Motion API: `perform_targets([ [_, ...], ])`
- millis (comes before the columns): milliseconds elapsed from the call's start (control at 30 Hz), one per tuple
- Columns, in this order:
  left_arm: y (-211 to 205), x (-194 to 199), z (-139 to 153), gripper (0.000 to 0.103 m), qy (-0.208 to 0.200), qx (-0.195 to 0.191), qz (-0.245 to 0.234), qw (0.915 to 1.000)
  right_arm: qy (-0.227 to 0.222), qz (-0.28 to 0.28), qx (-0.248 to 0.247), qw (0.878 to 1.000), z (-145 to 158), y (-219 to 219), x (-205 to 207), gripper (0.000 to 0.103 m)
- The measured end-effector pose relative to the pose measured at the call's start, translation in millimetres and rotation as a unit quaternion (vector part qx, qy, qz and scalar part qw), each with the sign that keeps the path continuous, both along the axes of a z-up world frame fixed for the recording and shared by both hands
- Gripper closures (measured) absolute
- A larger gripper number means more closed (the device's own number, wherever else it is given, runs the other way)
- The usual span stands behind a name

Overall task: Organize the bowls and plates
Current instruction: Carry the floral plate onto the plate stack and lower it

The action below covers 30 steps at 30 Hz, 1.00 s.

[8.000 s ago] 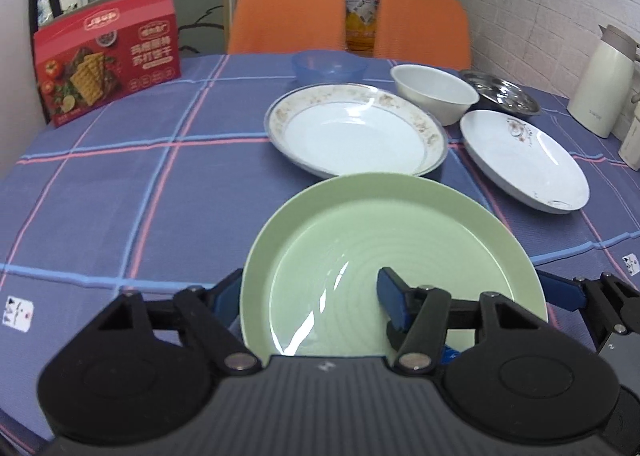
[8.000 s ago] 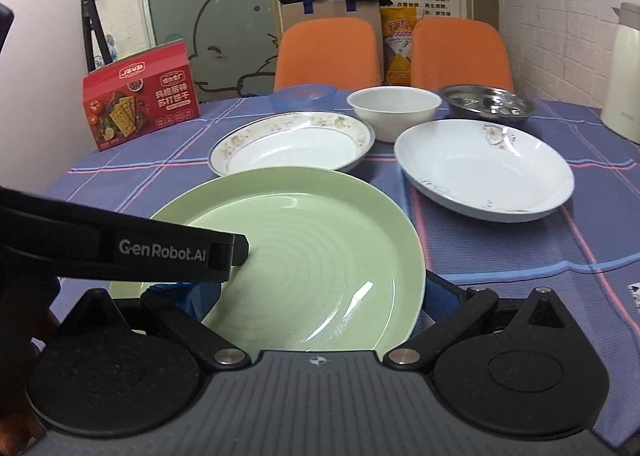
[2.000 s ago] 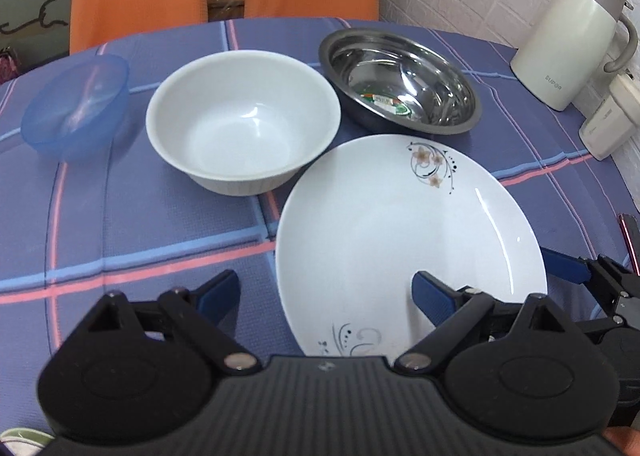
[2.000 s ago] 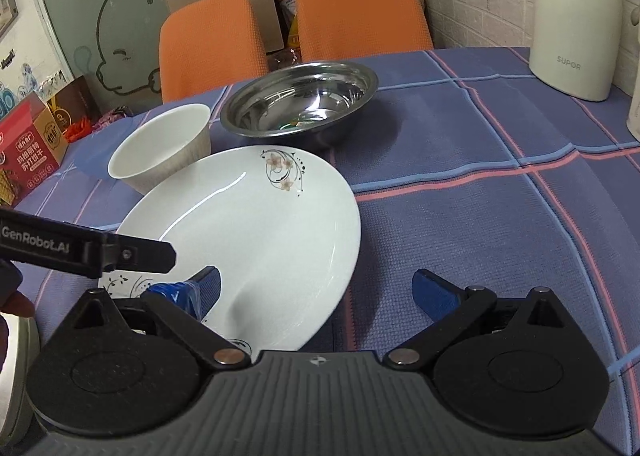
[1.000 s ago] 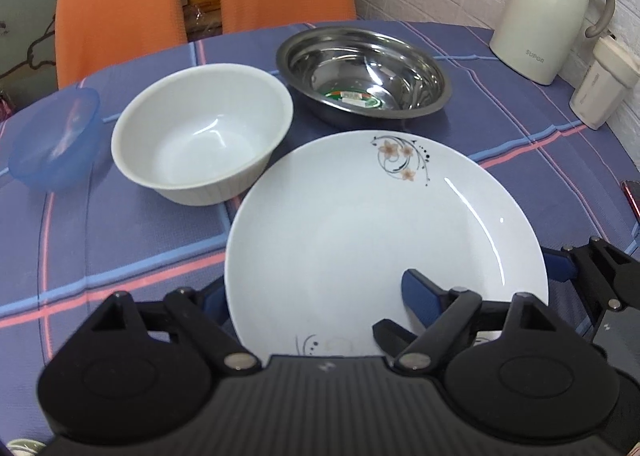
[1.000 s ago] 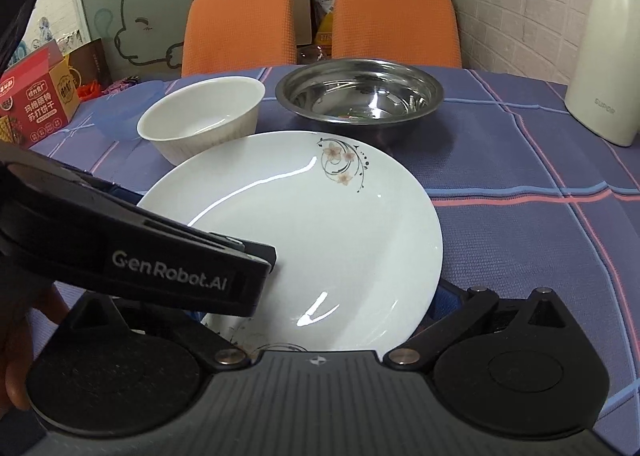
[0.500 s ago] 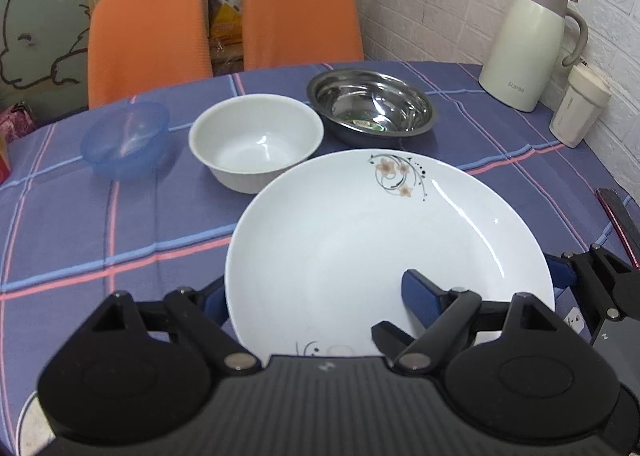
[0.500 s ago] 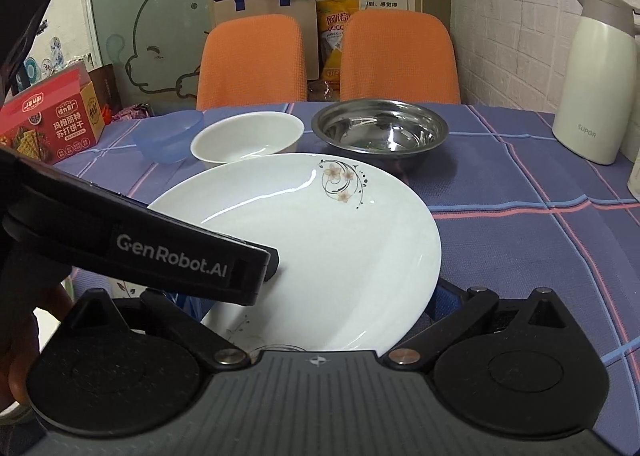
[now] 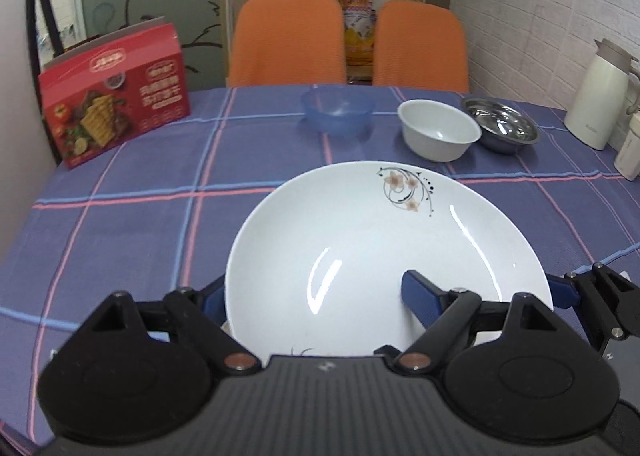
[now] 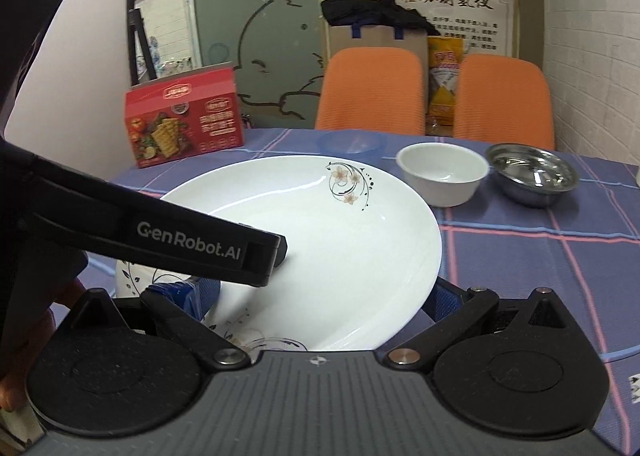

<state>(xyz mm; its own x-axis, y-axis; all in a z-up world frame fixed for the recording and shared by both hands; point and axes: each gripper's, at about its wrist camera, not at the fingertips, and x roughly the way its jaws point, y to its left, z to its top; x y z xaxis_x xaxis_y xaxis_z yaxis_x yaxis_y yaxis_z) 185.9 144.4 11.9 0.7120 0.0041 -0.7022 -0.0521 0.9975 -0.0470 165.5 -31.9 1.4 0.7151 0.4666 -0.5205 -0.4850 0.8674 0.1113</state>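
Note:
A white plate with a flower print (image 9: pixel 360 248) (image 10: pixel 320 232) is held above the blue checked tablecloth (image 9: pixel 140 216). My left gripper (image 9: pixel 316 296) is shut on its near left rim, one blue pad inside the plate and one under its edge. My right gripper (image 10: pixel 324 296) is shut on its near right rim. The left gripper's body crosses the right wrist view. The edge of another patterned plate (image 10: pixel 132 276) shows below the held plate. A blue plastic bowl (image 9: pixel 338 112), a white bowl (image 9: pixel 438 130) and a steel bowl (image 9: pixel 500 128) stand in a row at the far side.
A red cracker box (image 9: pixel 112 96) stands at the far left of the table. A white thermos jug (image 9: pixel 600 96) and a small white container (image 9: pixel 630 154) stand at the far right. Two orange chairs (image 9: pixel 288 40) are behind the table.
Both grippers have lifted the flower plate off the table and carried it left, away from the bowls. The bowls now lie farther off, to the right.

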Motion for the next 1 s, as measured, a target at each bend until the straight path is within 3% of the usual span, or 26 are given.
perform_targets([
  [233, 37, -17, -22, 0.019, 0.018, -0.028, 0.020, 0.9992, 0.040, 0.043, -0.001, 0.998, -16, 42, -22, 0.011],
  [467, 42, -10, -38, 0.019, 0.024, -0.052, 0.006, 0.9983, 0.048, 0.033, -0.027, 0.998, -22, 52, -23, 0.011],
  [600, 44, -12, -36, 0.018, 0.019, -0.055, 0.002, 0.9983, 0.055, 0.035, -0.034, 0.997, -28, 54, -22, 0.011],
  [700, 49, -15, -32, 0.012, 0.008, -0.066, 0.003, 0.9978, 0.058, 0.037, -0.034, 0.997, -29, 54, -23, 0.012],
  [1000, 42, -20, -13, 0.010, -0.027, -0.042, 0.002, 0.9988, 0.059, 0.037, -0.037, 0.997, -26, 52, -29, 0.013],
])
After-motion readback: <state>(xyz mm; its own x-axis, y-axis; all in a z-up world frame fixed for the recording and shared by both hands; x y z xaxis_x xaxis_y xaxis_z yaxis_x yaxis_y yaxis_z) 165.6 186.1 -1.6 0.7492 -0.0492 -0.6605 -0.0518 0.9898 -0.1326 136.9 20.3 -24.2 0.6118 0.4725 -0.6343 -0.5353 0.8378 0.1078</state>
